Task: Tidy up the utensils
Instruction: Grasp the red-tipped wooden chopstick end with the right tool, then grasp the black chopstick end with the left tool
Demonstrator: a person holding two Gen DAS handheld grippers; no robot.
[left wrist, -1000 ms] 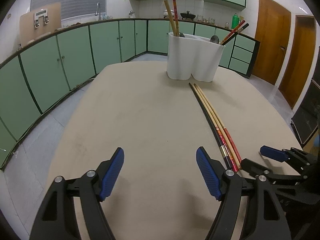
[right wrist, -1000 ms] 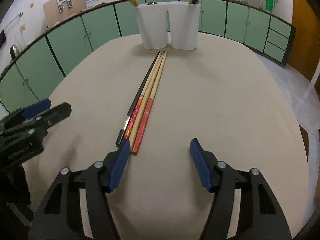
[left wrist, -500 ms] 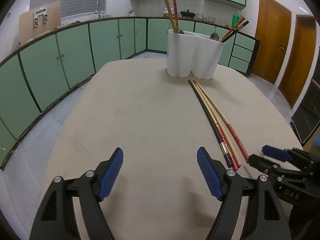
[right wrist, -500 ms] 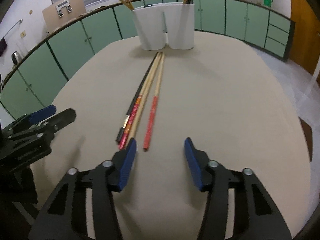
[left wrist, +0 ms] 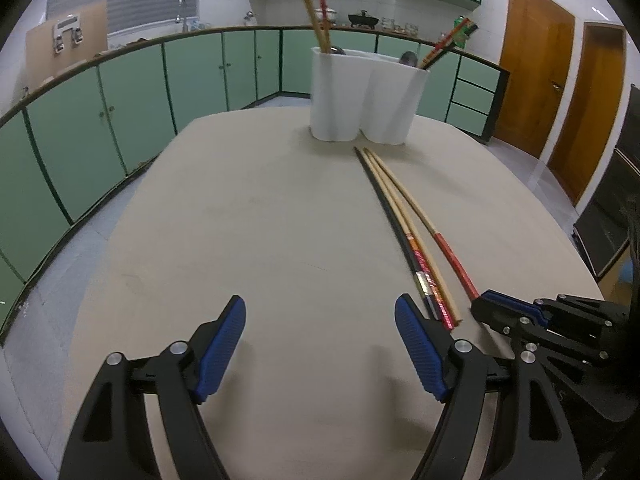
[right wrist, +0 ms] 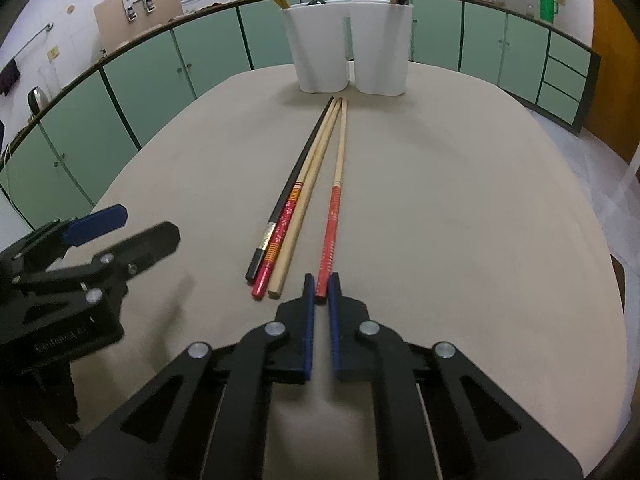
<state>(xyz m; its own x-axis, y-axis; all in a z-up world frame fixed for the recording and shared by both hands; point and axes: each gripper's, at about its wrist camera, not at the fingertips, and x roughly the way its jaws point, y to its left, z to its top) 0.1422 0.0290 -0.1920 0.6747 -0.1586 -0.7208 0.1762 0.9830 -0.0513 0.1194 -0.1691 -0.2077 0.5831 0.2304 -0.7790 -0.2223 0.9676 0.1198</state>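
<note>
- Since half a second earlier, my right gripper [right wrist: 321,285] had shut its fingers on the red-handled chopstick [right wrist: 333,216], angled apart from three others [right wrist: 298,204] on the table [right wrist: 460,200].
- My left gripper [left wrist: 320,344] hung wide apart, empty.
- Only the right view showed partly legible lettering on the left gripper's body.
- Only the left view showed wooden doors [left wrist: 536,80] beyond the white holder [left wrist: 366,96].

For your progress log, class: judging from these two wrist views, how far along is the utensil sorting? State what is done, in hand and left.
Done: several chopsticks already stand in the white holder. In hand: the right tongs have closed around the near end of the red-handled chopstick, which lies angled apart from the rest. Left: three more chopsticks lie together on the table, and the left tongs are open and hold nothing.
</note>
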